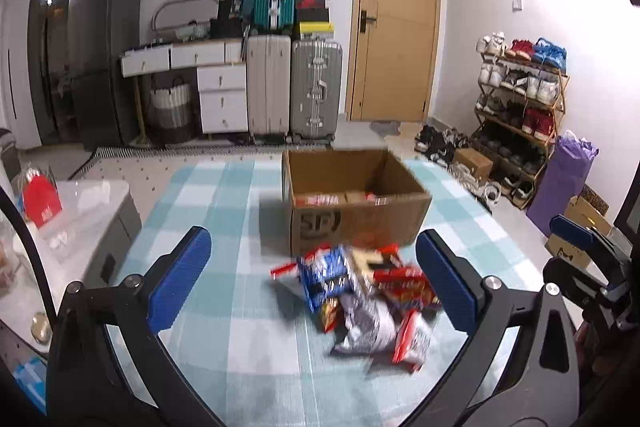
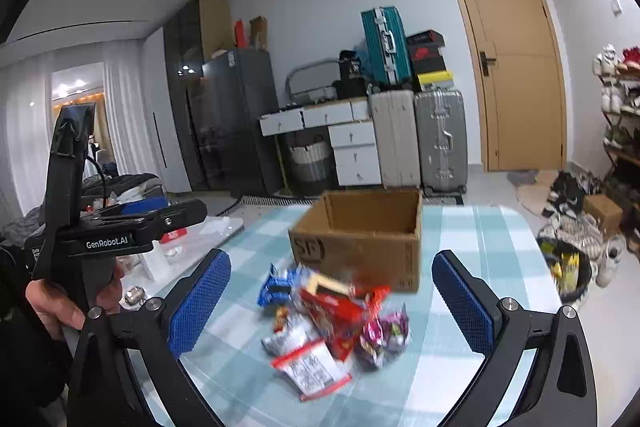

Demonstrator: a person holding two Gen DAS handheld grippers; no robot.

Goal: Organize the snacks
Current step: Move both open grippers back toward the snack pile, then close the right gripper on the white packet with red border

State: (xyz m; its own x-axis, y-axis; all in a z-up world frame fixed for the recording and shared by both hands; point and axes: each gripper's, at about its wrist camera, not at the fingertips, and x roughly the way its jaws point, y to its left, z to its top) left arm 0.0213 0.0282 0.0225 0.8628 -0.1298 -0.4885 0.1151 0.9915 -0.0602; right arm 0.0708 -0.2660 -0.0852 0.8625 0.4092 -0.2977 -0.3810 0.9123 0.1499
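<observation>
Jaws spread wide on both the left hand-held gripper [image 1: 312, 281] and right hand-held gripper [image 2: 331, 301], each empty above the bench [image 1: 224, 195]. Snack packets [image 1: 360, 291] lie heaped just before the cardboard box [image 1: 356, 203]. Best pinch one top packet, then lift clear.

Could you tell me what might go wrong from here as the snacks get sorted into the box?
1. The snacks lie in an overlapping pile, so either open tool might pinch two packets at once or drag neighbours along.
2. The box stands directly behind the pile; a forward reach could nudge it across the tablecloth.
3. Both the left tool and right tool face the same pile, so they could collide.
</observation>
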